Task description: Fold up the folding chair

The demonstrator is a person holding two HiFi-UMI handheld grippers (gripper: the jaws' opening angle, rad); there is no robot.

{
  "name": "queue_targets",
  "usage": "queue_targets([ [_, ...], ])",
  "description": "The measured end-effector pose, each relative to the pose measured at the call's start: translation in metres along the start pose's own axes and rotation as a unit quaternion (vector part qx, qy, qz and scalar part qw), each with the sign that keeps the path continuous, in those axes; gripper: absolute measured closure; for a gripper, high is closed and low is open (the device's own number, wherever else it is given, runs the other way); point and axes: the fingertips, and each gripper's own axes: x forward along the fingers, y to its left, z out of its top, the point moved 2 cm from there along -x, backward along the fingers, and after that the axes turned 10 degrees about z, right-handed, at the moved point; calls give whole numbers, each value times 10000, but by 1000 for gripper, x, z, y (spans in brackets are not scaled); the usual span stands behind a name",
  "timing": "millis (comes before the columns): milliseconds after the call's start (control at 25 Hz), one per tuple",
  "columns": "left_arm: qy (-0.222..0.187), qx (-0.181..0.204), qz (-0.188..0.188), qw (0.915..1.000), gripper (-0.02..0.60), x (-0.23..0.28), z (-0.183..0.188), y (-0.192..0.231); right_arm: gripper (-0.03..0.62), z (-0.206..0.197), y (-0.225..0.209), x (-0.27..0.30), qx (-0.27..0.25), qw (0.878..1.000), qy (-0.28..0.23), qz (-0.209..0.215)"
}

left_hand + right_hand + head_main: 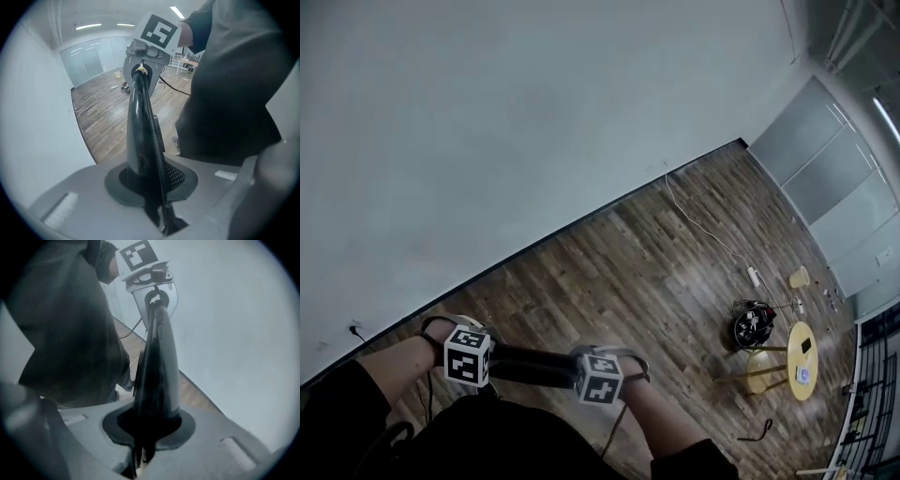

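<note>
Looking steeply down past a dark-clothed torso (487,441) at two grippers held side by side near the body. Clenching the left gripper (480,361) on one end of the chair (530,366), of which only a narrow, glossy black edge shows. Clamping the right gripper (592,380) on the other end of that same edge, jaws nearly together on the thin black material. Spanning the gap between both marker cubes, with the edge lying roughly level in the head view, above a wood floor (656,272). Running away from each gripper's jaws straight to the opposite gripper in both gripper views. Standing close to a plain white wall (487,112) that fills the upper left. Showing, well apart at the right, a round yellow table (803,361) with a pale stool (759,370) just beside it, a black bundle (752,323) on the floor near them, and a thin white cable (703,225) trailing across the boards.
</note>
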Motion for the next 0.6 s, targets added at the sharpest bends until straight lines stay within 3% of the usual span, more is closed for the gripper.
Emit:
queue_targets([
  [320, 170, -682, 333, 9970, 526, -25, -80, 34, 546, 75, -67, 16, -763, 9968, 168, 171],
  [600, 349, -1444, 622, 9869, 525, -47, -131, 51, 546, 133, -116, 25, -1487, 9875, 229, 462],
])
